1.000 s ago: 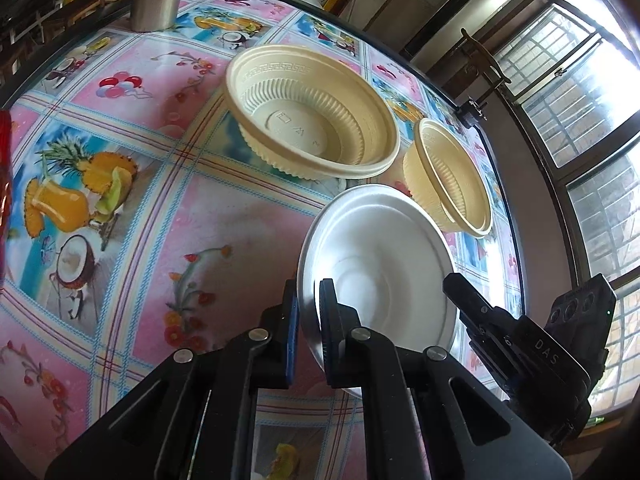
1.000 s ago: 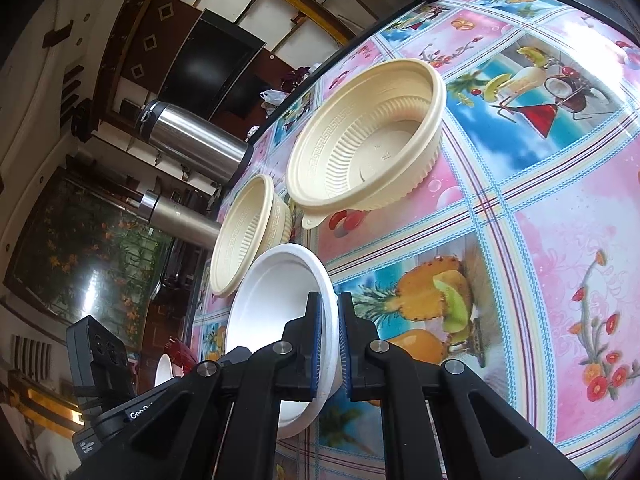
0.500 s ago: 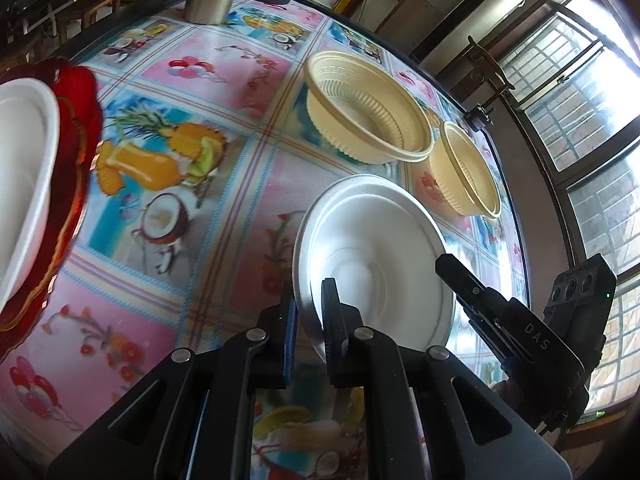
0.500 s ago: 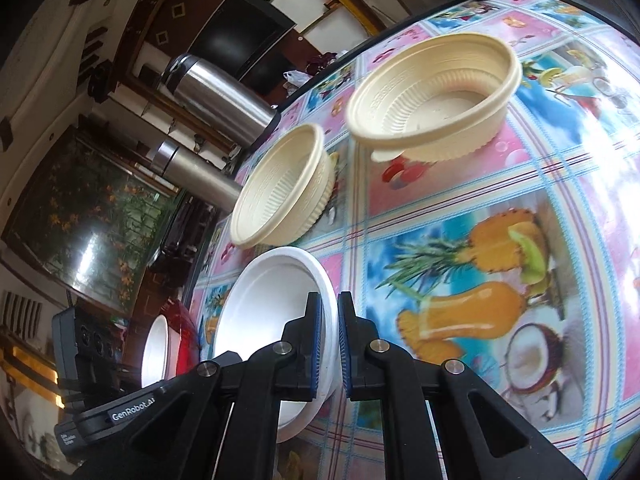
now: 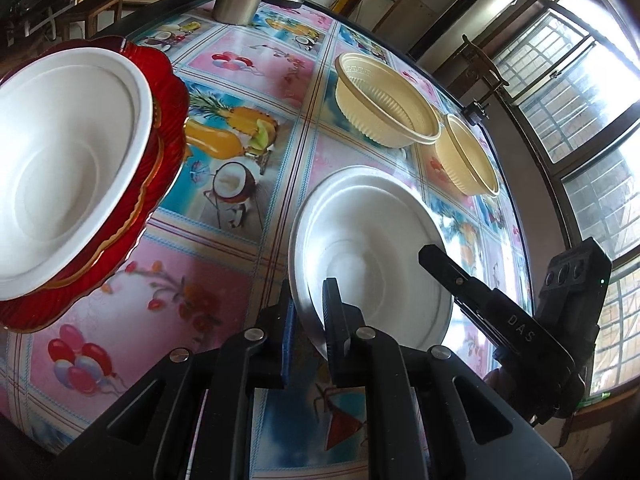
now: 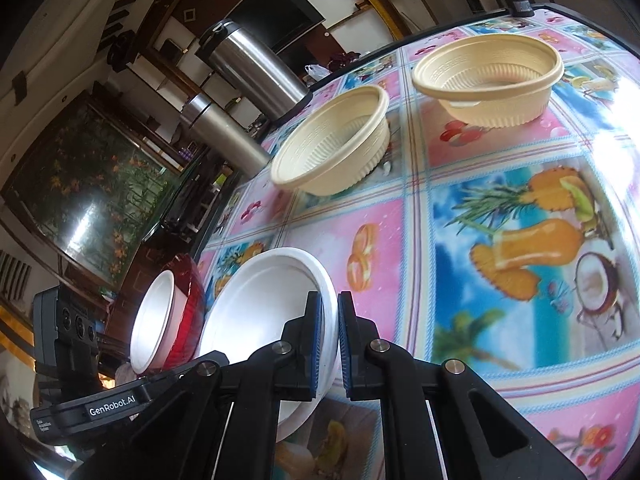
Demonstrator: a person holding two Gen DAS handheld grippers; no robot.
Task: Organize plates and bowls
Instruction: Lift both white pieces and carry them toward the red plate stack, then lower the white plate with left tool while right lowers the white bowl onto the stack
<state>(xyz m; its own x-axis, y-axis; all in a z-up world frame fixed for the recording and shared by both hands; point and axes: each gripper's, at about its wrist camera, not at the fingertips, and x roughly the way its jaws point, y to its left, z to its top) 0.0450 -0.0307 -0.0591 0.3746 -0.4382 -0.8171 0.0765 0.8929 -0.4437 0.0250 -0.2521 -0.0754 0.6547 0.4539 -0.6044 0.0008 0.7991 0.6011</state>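
Claws (image 5: 308,312) (image 6: 329,336) both clamp white plate (image 5: 372,248); cream bowls (image 6: 332,140) beyond.

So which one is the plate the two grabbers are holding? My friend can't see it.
Find the table with the bright fruit-picture cloth. Near its front edge a round white foam plate is held up off the cloth, pinched on opposite rims by the left gripper and the right gripper. Unlike the white bowl sitting on the red scalloped plate and the two ribbed cream bowls, it is shallow and held.
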